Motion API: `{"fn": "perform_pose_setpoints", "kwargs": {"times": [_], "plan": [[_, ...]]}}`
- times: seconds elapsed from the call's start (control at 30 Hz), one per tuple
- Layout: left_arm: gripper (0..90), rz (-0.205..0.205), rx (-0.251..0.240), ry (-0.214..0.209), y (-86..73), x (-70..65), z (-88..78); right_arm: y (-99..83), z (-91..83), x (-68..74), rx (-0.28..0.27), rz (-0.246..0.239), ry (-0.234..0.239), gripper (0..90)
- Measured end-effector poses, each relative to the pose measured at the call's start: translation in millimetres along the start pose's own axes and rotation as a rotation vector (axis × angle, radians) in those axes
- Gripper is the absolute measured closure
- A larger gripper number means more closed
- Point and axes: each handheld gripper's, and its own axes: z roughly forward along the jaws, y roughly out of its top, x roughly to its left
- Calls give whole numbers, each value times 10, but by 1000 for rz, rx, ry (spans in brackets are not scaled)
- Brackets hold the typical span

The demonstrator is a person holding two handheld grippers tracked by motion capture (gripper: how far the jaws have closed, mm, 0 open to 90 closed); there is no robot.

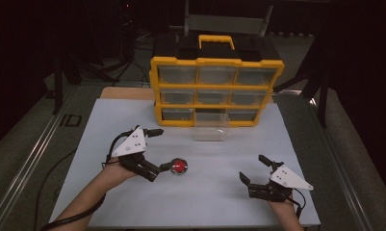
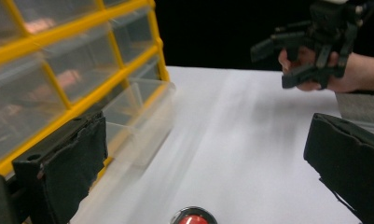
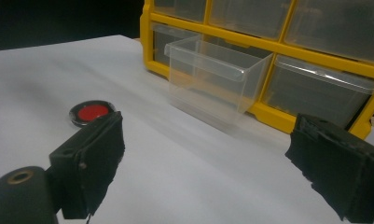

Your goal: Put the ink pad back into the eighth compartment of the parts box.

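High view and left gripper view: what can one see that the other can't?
Just the high view: the cabinet's handle, the whole table and the left gripper, open beside the red disc. Just the left gripper view: its own black pads close up. Both: the yellow cabinet, the clear drawer pulled out, the disc, and the open right gripper.

Legible text: one mark only, the letters "ID" on the dark metal rail (image 1: 69, 120) running along the left side of the desk (image 1: 133, 120), high view. Yellow drawer cabinet (image 1: 214, 89): no label readable on it
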Motion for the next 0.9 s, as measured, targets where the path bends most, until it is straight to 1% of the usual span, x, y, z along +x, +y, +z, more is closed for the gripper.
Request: {"fn": "perform_pose_setpoints", "kwargs": {"times": [0.1, 0.13, 0.17, 0.27, 0.37, 0.4, 0.43, 0.47, 0.5, 0.53, 0.6, 0.63, 0.67, 0.73, 0.77, 0.8, 0.87, 0.9], "plan": [[3, 19, 51, -19, -57, 14, 123, 1, -1, 0, 0, -1, 0, 100], [3, 19, 65, -22, -82, 19, 167, 1, 0, 1, 1, -1, 1, 100], [3, 15, 80, -37, -107, 27, 206, 1, 0, 2, 0, -2, 2, 100], [3, 13, 115, -50, -187, 37, 314, 1, 3, 2, 1, -4, 4, 100], [3, 11, 143, -51, -259, 50, 398, -2, 6, 8, 3, -5, 7, 100], [3, 9, 157, -46, -291, 52, 433, -3, 8, 9, 4, -5, 6, 100], [3, 8, 166, -55, -318, 55, 456, -5, 11, 12, 5, -5, 8, 100], [4, 4, 184, -54, -367, 60, 499, -5, 13, 15, 7, -6, 10, 101], [3, 4, 184, -54, -367, 60, 499, -5, 13, 15, 7, -6, 10, 101], [3, 1, 197, -66, -404, 66, 525, -5, 15, 17, 6, -8, 12, 100], [3, 0, 221, -65, -463, 72, 567, -7, 18, 19, 6, -14, 14, 100], [3, -6, 226, -71, -487, 76, 583, -9, 19, 19, 6, -13, 14, 100], [3, -13, 233, -65, -518, 81, 604, -11, 21, 19, 8, -13, 14, 101], [4, -24, 254, -69, -587, 92, 650, -15, 23, 21, 11, -11, 15, 101], [4, -23, 267, -63, -617, 95, 673, -15, 25, 23, 13, -13, 15, 101], [4, -28, 272, -68, -643, 96, 690, -16, 26, 24, 13, -15, 15, 100], [4, -31, 301, -60, -703, 108, 734, -18, 29, 27, 15, -16, 16, 100], [4, -36, 305, -64, -732, 111, 752, -18, 29, 27, 15, -16, 16, 100]]}}
